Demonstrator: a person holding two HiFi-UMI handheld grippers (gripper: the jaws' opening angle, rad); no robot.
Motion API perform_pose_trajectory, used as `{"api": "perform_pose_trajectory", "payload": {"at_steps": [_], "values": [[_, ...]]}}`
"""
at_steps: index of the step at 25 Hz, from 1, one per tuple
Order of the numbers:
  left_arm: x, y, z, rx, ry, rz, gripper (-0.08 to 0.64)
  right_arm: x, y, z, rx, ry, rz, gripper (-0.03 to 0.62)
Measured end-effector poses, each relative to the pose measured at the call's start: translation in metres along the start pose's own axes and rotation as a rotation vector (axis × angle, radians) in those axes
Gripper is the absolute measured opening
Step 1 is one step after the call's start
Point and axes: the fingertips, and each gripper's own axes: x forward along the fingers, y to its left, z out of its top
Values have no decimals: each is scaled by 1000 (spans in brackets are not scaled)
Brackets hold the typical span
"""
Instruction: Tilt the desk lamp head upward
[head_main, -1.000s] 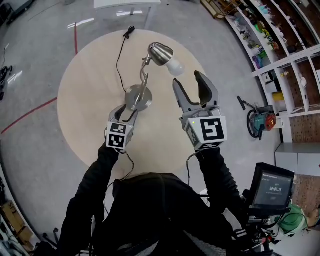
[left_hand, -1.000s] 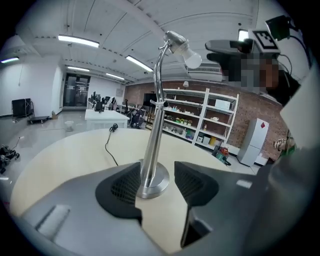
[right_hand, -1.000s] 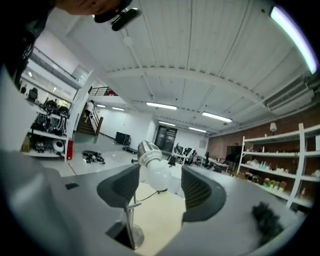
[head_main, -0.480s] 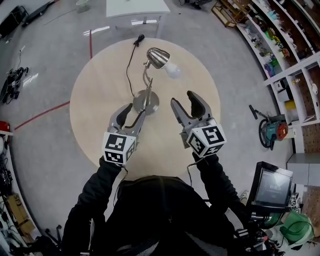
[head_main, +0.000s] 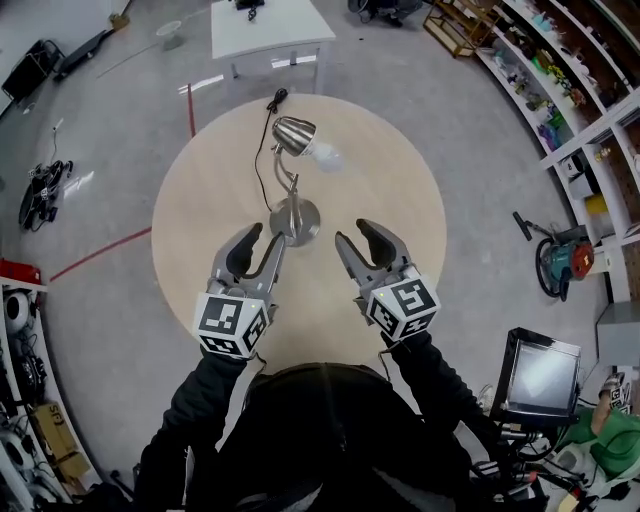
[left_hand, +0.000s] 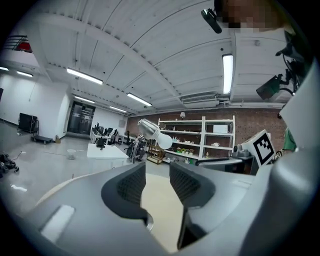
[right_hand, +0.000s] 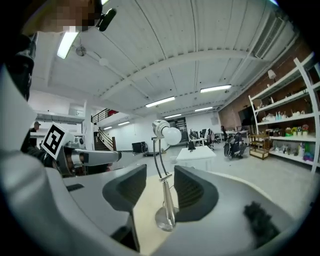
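Both left gripper (head_main: 258, 245), right gripper (head_main: 362, 240) fingers closing, empty; chrome desk lamp (head_main: 290, 133) upright.

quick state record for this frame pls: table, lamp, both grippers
surface: round wooden table
desk lamp: upright, base on the table, just ahead of both grippers
lamp head: metal shade atop the stem, white bulb sticking out
cord: trails from the base toward the table's far edge
left gripper: jaws closing, nothing between them
right gripper: jaws closing, nothing between them, short of the lamp
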Motion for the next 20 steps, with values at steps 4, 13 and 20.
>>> {"api": "perform_pose_trajectory", "payload": {"at_steps": [4,13,20], "values": [[0,-14,9,-31,-32,-9,132,-13,-8,-2,59,-21,0,62],[-7,-15,16,1,-43,-23,120,-12,-9,-18,227,-10,45,6],[-9,-10,3,-18,-10,-15,120,-16,-16,-29,223,17,33,6]]}}
